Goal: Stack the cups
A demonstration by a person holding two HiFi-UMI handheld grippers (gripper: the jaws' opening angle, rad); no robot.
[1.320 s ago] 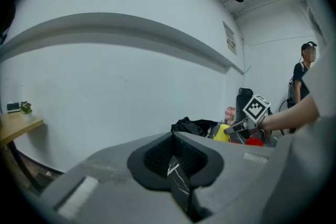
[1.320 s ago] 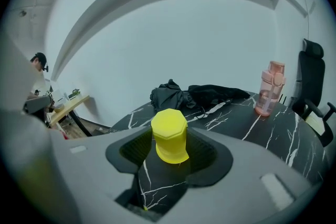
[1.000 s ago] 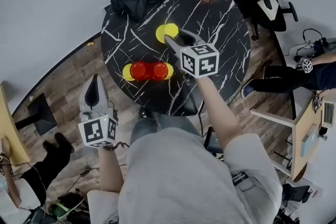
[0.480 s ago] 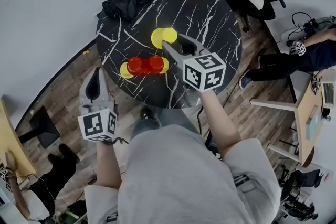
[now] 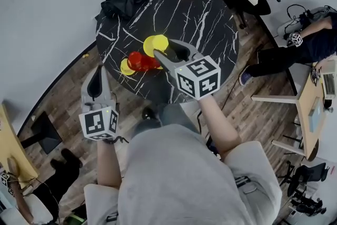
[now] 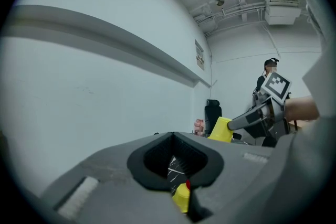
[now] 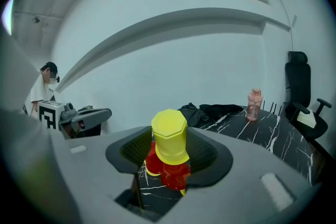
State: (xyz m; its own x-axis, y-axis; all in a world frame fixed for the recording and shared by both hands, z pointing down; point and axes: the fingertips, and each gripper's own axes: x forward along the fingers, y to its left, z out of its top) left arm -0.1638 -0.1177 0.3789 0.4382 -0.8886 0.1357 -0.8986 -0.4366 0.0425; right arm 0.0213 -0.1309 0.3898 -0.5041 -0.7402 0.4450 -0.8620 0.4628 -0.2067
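Right gripper (image 7: pixel 170 150) clasping yellow cup (image 7: pixel 169 136) near red cups (image 7: pixel 174 177), left gripper (image 6: pixel 176 165) clenched, empty

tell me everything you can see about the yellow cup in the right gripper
The yellow cup is plain, glossy and plastic-looking. Its closed base is eight-sided, and the wall widens in a step toward the rim. The right gripper is shut on its sides, with the base pointing up, so it is held upside down, clear of the black marble table. Only the jaws touch it. The red cups stand on the table just beyond it.
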